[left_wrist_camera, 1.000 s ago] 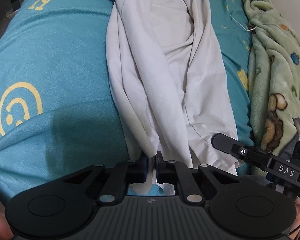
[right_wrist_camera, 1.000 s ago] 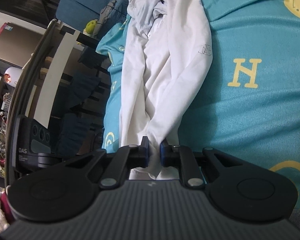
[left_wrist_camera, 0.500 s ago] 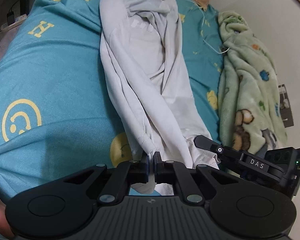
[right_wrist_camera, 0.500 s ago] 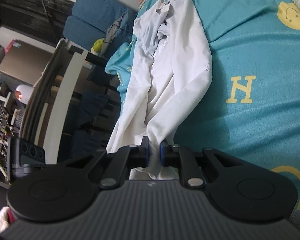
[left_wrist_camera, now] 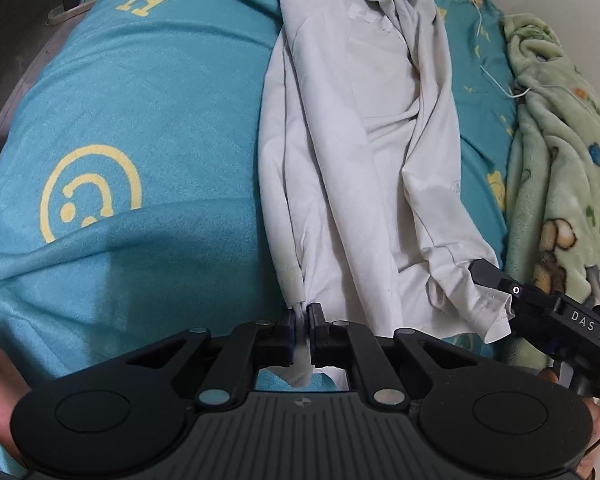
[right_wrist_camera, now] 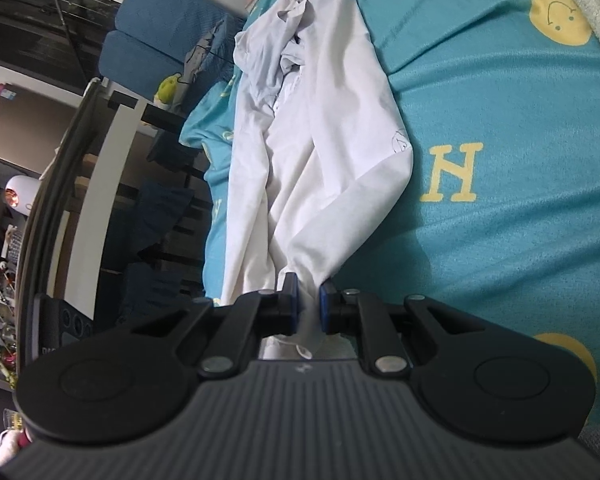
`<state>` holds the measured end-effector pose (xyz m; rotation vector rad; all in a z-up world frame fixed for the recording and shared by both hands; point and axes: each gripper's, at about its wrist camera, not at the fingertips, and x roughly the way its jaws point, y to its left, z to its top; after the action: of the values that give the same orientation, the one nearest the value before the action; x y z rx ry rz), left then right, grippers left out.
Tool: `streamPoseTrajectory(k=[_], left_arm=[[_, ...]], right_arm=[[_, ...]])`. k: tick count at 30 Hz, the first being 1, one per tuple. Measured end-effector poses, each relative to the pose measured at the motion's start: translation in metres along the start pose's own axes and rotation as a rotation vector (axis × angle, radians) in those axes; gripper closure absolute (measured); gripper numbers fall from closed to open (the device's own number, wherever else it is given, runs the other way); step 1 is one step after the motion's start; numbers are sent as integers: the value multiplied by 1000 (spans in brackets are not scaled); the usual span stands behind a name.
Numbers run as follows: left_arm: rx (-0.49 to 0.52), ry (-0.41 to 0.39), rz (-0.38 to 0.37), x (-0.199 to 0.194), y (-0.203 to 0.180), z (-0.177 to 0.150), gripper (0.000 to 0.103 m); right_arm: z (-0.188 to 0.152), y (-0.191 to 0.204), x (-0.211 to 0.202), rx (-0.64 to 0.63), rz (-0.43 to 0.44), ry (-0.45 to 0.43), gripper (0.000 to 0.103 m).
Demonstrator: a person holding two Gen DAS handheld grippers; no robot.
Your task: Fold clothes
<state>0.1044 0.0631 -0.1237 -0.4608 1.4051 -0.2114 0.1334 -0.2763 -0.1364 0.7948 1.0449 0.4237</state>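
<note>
A white shirt (left_wrist_camera: 356, 152) lies bunched in a long strip on a teal bedspread (left_wrist_camera: 148, 112). My left gripper (left_wrist_camera: 302, 314) is shut on the shirt's hem at its near left corner. My right gripper (right_wrist_camera: 309, 296) is shut on the other near part of the same shirt (right_wrist_camera: 324, 152). The right gripper also shows in the left wrist view (left_wrist_camera: 540, 308), at the shirt's near right corner. The shirt's far end is crumpled near the pillow.
A green fleece blanket (left_wrist_camera: 560, 152) lies along the right side of the bed. A white cord (left_wrist_camera: 496, 80) lies on the bedspread near it. In the right wrist view the bed edge drops to a dark shelf (right_wrist_camera: 112, 184) and a blue sofa (right_wrist_camera: 160, 40).
Both grippers keep their hold on the shirt. The left wrist view shows the shirt closer than half a second ago; the right gripper has drawn back, and its view shows more of the shirt.
</note>
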Motion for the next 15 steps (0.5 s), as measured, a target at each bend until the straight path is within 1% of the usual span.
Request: streamPoseTrajectory(k=[1, 3, 4, 5, 6, 9, 11, 12, 14, 15], left_arm=[[-8, -5, 3, 0, 1, 0, 80], [-25, -14, 12, 0, 4, 1, 58], [-32, -15, 16, 0, 5, 1, 53], [-39, -15, 20, 0, 7, 2, 42], [-48, -16, 26, 1, 9, 2, 33], [-84, -15, 27, 4, 17, 4, 25], [-115, -4, 25, 9, 23, 6, 21], [-131, 4, 24, 12, 25, 7, 21], [-133, 14, -8, 13, 26, 6, 19], [-133, 18, -25, 13, 26, 6, 19]], right_arm=[[0, 0, 0, 2, -3, 3, 90], [-1, -1, 1, 5, -2, 5, 90], [-1, -1, 1, 6, -2, 6, 90], [-1, -1, 2, 6, -1, 7, 90], [-1, 0, 2, 4, -2, 8, 90], [-1, 1, 5, 0, -9, 14, 90], [-1, 1, 7, 0, -13, 17, 90], [-1, 1, 8, 1, -14, 18, 90], [0, 1, 8, 2, -15, 18, 90], [0, 1, 8, 2, -16, 18, 90]])
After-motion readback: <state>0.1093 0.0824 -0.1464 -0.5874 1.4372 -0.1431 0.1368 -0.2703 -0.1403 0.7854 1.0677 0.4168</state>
